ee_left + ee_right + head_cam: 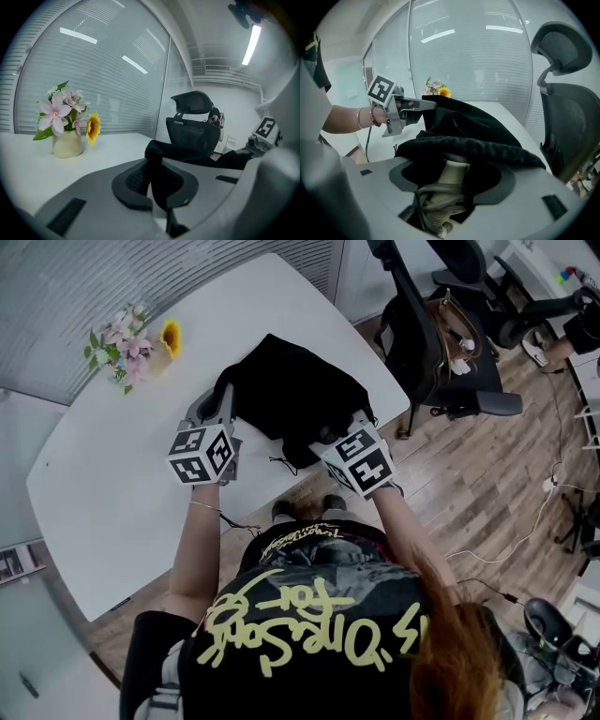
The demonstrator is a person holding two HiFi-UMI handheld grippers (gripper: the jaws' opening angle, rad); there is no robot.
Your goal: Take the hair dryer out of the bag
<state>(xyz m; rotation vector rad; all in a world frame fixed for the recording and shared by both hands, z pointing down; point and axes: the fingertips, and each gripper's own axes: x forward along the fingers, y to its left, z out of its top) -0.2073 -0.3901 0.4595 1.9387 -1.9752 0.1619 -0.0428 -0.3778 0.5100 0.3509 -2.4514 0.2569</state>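
Status: extraction started, not finished. Left tongs (pixel 155 176) are closed on a fold of the black cloth bag (pixel 291 390) at its left edge, pinning it. Right tongs (pixel 447 199) sit at the bag's near right corner, at the mouth, clamped on the cream handle of the hair dryer (pixel 454 171). The grey cord (pixel 433 194) wound round the handle fills the gap between the pads (contact looks real, but that's a judgement from one view). Only the handle shows. The dryer body is inside, under the bag's rolled rim, so most of the pull is left, then setting it down clear of the bag. Likely snag: the rim cloth draped over the handle may drag along.

Surface: white desk (pixel 112 484) with rounded corners. It carries the bag and, at the far left, a cream vase (pixel 68 143) of flowers (pixel 58 108).

Room: office. Glass wall with blinds (pixel 93 70) behind the desk, black mesh office chair (pixel 427 343) just off the desk's right end, wood-plank floor (pixel 487 484).
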